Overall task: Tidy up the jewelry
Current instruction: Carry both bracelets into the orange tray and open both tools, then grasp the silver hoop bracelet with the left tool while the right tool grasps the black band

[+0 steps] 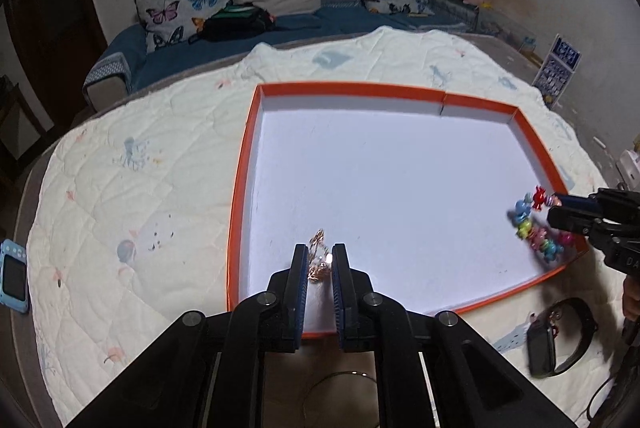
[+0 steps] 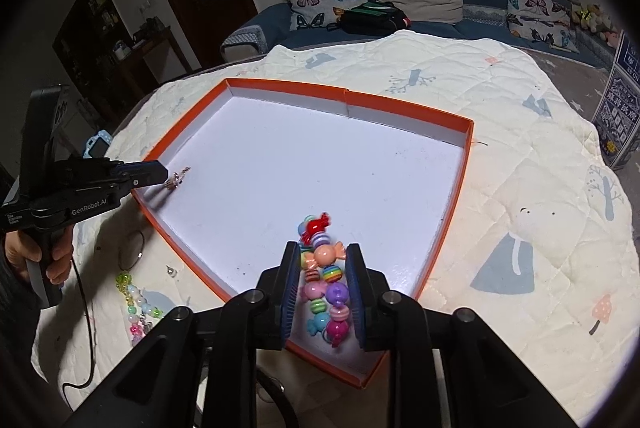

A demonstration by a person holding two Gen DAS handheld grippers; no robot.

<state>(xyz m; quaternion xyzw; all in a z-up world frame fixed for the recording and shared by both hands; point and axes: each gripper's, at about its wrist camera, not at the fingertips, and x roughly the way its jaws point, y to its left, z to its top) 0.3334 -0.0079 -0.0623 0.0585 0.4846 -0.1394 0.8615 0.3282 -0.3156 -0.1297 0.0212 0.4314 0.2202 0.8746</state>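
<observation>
Candy-coloured bead bracelet (image 2: pixel 325 282) lies between right claw (image 2: pixel 323 253) pads.

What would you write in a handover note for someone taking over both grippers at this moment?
Left gripper: jaws slightly apart over the tray's near-left corner, small gold chain piece between them; grip not clear.
Right gripper: jaws loosely around the colourful candy-bead bracelet, inside the orange tray at its near corner.
Done: both pieces are in or arriving at the tray.
Left: pastel bead bracelet and a small silver piece lie on the quilt; black watch also outside the tray.
</observation>
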